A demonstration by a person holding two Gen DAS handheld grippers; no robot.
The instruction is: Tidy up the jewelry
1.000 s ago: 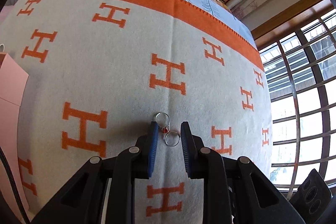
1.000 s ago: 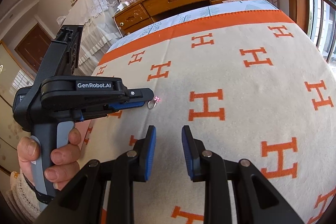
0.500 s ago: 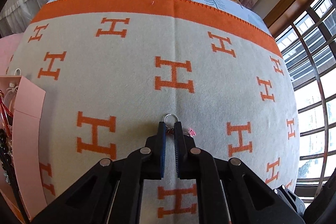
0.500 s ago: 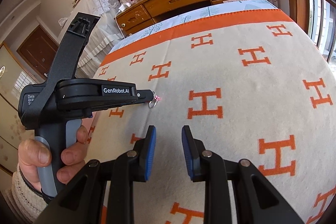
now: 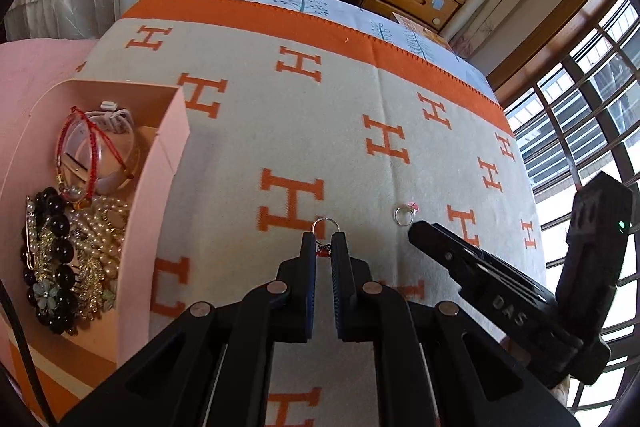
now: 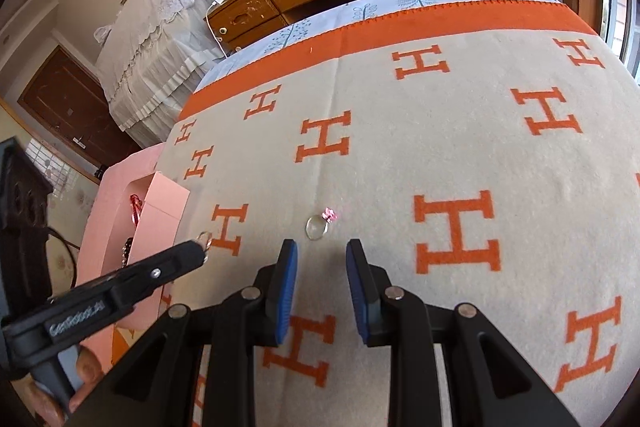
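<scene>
Left gripper (image 5: 324, 247), jaws closed on a silver ring with a small red stone (image 5: 326, 227); the band protrudes beyond the fingertips, the stone is largely hidden between the pads. Right gripper (image 6: 322, 255), jaws apart and holding nothing, poised just short of a second silver ring with a pink stone (image 6: 318, 225), which lies flat on the cream blanket patterned with orange H letters (image 6: 400, 155). At the blanket's left edge stands an open pink cardboard box (image 5: 160, 163) containing black bead strands, pearl strands and a red cord bracelet; individual pieces are tangled and hard to separate, and the box's near end is cut off by the frame.
</scene>
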